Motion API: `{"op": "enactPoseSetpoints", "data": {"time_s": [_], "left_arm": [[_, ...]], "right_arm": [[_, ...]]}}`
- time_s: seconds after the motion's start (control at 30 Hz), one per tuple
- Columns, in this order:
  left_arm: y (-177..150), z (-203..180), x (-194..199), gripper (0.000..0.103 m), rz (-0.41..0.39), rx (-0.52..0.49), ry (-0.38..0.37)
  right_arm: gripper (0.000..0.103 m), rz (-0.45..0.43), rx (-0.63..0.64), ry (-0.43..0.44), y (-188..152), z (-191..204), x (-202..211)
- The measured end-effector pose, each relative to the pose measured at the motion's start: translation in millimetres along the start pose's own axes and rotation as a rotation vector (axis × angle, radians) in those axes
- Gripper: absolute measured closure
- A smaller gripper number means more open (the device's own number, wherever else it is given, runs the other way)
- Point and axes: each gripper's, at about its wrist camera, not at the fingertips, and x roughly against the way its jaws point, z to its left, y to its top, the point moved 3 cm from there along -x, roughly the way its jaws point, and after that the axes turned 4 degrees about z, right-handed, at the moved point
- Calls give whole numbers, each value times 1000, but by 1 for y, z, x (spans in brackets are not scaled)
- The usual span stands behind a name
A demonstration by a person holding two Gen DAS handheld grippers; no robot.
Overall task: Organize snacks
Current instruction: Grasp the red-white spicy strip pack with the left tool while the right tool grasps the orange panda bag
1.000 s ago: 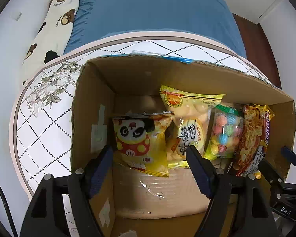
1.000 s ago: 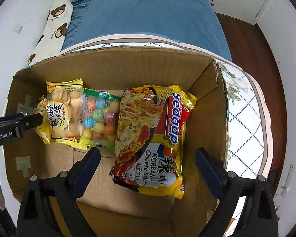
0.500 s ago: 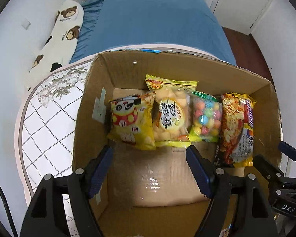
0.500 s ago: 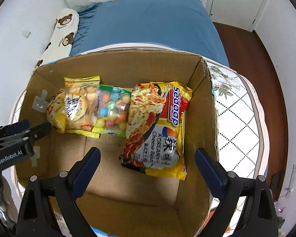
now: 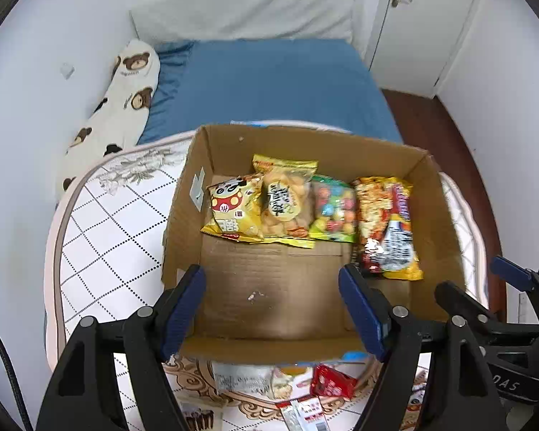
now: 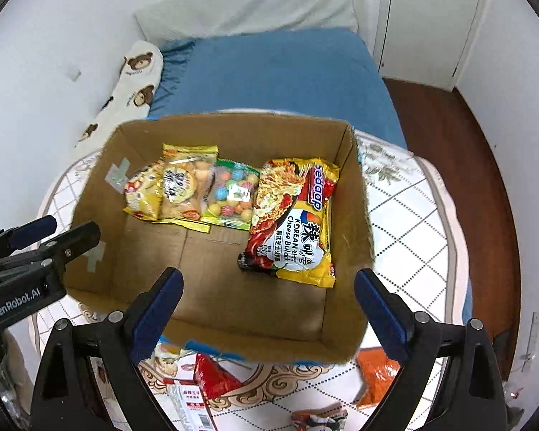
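An open cardboard box (image 5: 183,215) (image 6: 355,215) stands on the round table. Along its far side lie a yellow panda snack bag (image 5: 233,212) (image 6: 142,194), a yellow puff bag (image 5: 285,204) (image 6: 185,186), a bag of coloured candies (image 5: 332,212) (image 6: 233,194) and a noodle packet (image 5: 388,230) (image 6: 294,222). My left gripper (image 5: 273,301) hovers open and empty above the box's near half. My right gripper (image 6: 269,305) is also open and empty, above the box's near right part. Each gripper shows at the edge of the other's view.
Loose snack packets lie on the table in front of the box: a red packet (image 5: 332,384) (image 6: 215,380), a white one (image 5: 244,382), an orange one (image 6: 377,370). A blue bed (image 5: 269,86) and a bear-print pillow (image 5: 118,107) are behind the table.
Both grippers have risen and pulled back from inside the box, so the whole box and the packets on the table in front of it now show. The snacks in the box have not moved.
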Motion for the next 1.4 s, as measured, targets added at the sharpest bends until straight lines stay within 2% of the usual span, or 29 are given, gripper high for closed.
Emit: {"op": "enactPoseSetpoints", "data": {"time_s": [0.1, 0.33, 0.57, 0.67, 0.8, 0.97, 1.1, 1.13, 1.2, 1.27, 1.37, 1.4], "left_arm": [[-11, -6, 25, 28, -58, -8, 4], [-38, -11, 68, 28, -137, 1, -16], [-72, -16, 88, 28, -158, 26, -46], [-92, -19, 79, 28, -123, 36, -59], [-128, -27, 42, 28, -1, 58, -67], [-179, -41, -32, 28, 216, 87, -76], [-211, -55, -94, 28, 416, 112, -93], [-222, -56, -105, 28, 564, 113, -52], [-232, -62, -126, 28, 622, 121, -46], [-240, -67, -144, 28, 675, 113, -8], [-246, -74, -156, 28, 672, 104, 35], [-247, -75, -155, 31, 661, 103, 43]], "right_arm": [[5, -44, 3, 0, -9, 3, 24], [5, -120, 9, 13, -36, 9, 71], [5, -129, -7, 60, -76, 7, 96], [5, -85, -30, 79, -102, -1, 90], [5, -9, -61, 69, -136, -19, 68], [5, 157, -102, 32, -182, -54, 17], [5, 281, -105, -13, -214, -80, -28], [5, 293, -107, -20, -218, -83, -35], [5, 313, -102, -28, -223, -89, -48], [5, 320, -89, -28, -228, -91, -58], [5, 333, -48, -26, -234, -88, -72], [5, 338, -23, -27, -237, -85, -77]]}}
